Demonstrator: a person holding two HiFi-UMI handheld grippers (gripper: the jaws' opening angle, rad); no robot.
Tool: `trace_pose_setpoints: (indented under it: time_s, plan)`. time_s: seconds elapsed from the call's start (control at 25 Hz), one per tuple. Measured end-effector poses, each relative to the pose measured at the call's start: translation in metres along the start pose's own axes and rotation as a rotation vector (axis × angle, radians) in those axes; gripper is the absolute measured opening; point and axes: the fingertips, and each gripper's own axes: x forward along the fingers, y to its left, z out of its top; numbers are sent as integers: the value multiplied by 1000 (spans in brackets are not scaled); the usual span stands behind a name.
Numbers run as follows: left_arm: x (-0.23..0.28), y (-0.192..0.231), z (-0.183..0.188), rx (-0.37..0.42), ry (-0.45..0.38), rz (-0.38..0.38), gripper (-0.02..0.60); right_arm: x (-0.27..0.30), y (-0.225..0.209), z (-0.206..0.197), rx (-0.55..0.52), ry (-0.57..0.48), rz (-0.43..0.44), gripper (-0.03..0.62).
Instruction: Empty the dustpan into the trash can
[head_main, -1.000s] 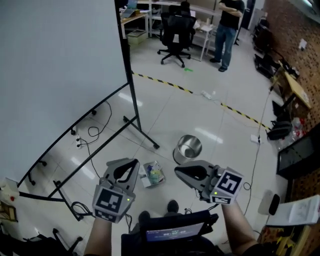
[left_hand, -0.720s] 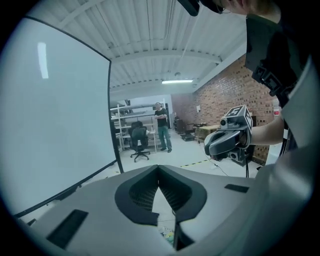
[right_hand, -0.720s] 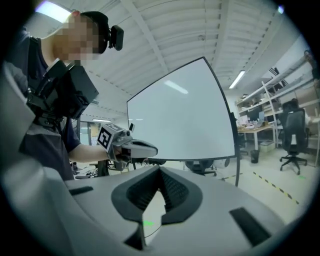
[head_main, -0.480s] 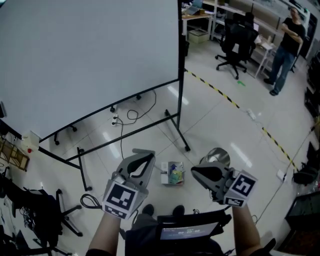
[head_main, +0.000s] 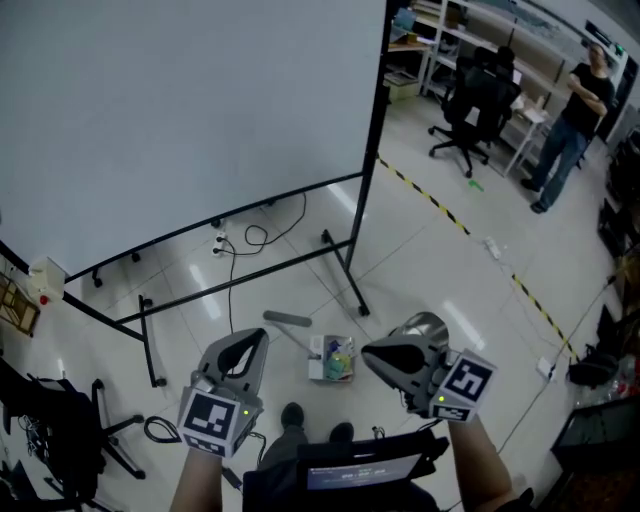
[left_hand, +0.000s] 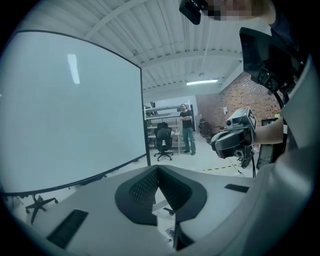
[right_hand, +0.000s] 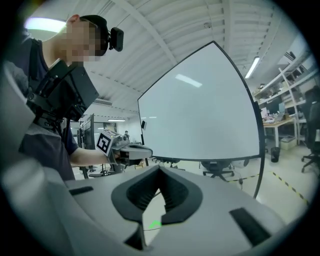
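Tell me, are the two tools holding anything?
No. The left tool and the right tool are both shut and empty; the dustpan sits apart from both.

The dustpan lies on the floor just left of the trash can — the whiteboard stands behind both

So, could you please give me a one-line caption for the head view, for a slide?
Left gripper and right gripper, shut and empty, above the loaded dustpan near the trash can.
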Motion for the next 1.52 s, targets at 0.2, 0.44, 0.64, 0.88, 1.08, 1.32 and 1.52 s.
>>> trace_pose_setpoints:
  time_s: [0.2,0.44,0.64,0.88,1.08,1.32,1.52]
  plan:
    - [2,30,-35,1,39,-20,0,21,-1,-3,25,44,-53,15]
    - [17,57,-80,-2,88,-84,0,47,-3,-16,61,59,-110,15]
    - [30,65,-115,29,130,-134,0,55,-6,-30,82,74,-166,15]
    - [50,59,-161,4,196,-157,0,47,-8,-50,125,82,-208,15]
    - [70,53,-193,-64,225,-109,2,35,-19,-62,155,64,-220,15]
    - [94,49,-237,-130,291,-110,169,41,-37,-78,185,71,-199,15]
    - [110,47,-264,-144,325,-121,215,51,-48,-84,195,74,-170,15]
